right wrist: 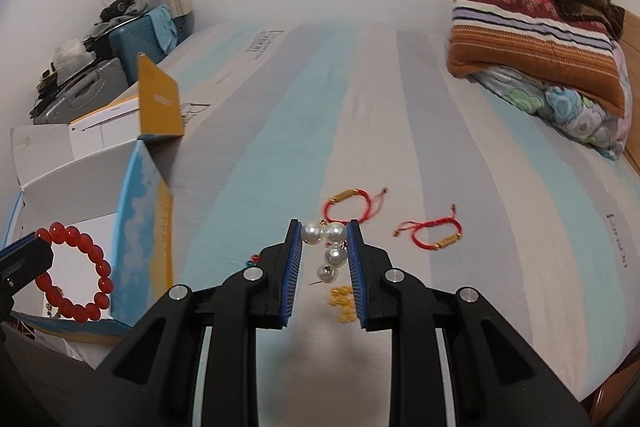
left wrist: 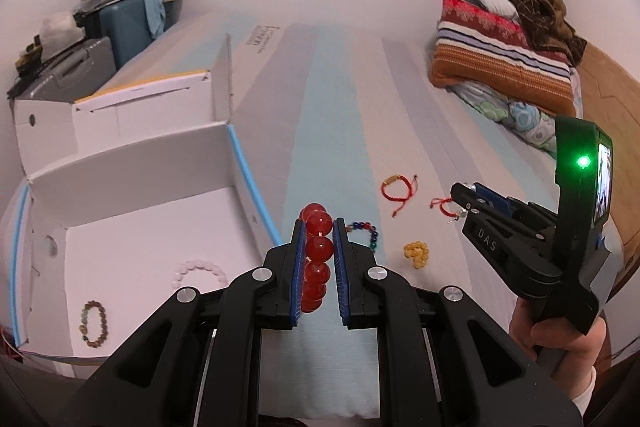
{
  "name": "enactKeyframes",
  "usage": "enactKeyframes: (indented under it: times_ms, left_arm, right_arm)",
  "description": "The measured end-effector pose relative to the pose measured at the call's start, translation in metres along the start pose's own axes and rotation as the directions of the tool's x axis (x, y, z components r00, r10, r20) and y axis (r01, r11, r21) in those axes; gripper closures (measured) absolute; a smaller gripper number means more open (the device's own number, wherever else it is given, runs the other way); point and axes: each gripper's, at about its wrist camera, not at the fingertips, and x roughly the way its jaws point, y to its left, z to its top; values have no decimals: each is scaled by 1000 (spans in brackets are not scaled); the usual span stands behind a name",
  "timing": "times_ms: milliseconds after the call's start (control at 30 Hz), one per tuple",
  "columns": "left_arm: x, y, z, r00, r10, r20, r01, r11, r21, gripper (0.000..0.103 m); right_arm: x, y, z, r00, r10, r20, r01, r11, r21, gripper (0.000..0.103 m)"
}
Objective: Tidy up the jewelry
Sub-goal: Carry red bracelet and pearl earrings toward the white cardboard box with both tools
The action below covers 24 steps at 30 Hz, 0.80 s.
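Left gripper [left wrist: 320, 227] clamps red bead bracelet [left wrist: 316, 259] above the bed [left wrist: 340, 107], beside the white box [left wrist: 132, 187]. Right gripper [right wrist: 324, 231] pinches pearl earrings [right wrist: 330, 247] over the yellow beads [right wrist: 344, 303].

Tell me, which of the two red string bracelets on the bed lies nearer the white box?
The red string bracelet just beyond the right gripper; the other string bracelet lies farther right, away from the white box.

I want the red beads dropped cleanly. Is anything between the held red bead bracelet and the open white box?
Nothing visible blocks it. The left gripper holds the red bead bracelet beside the white box; only the box's blue-edged side wall lies between.
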Motion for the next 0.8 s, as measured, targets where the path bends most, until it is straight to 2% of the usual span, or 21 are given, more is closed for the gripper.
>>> enactKeyframes:
  times_ms: [467,800]
  left_arm:
    - [-26,64,-3,998,62,23,-61,996,-68,90]
    - [-36,113,-11,992,129,4,-127,985,-114,90]
  right_arm:
    - [-8,77,7,998,61,16,-59,995,-85,81]
    - [-12,140,6,993,117,15,-114,981,-157,81]
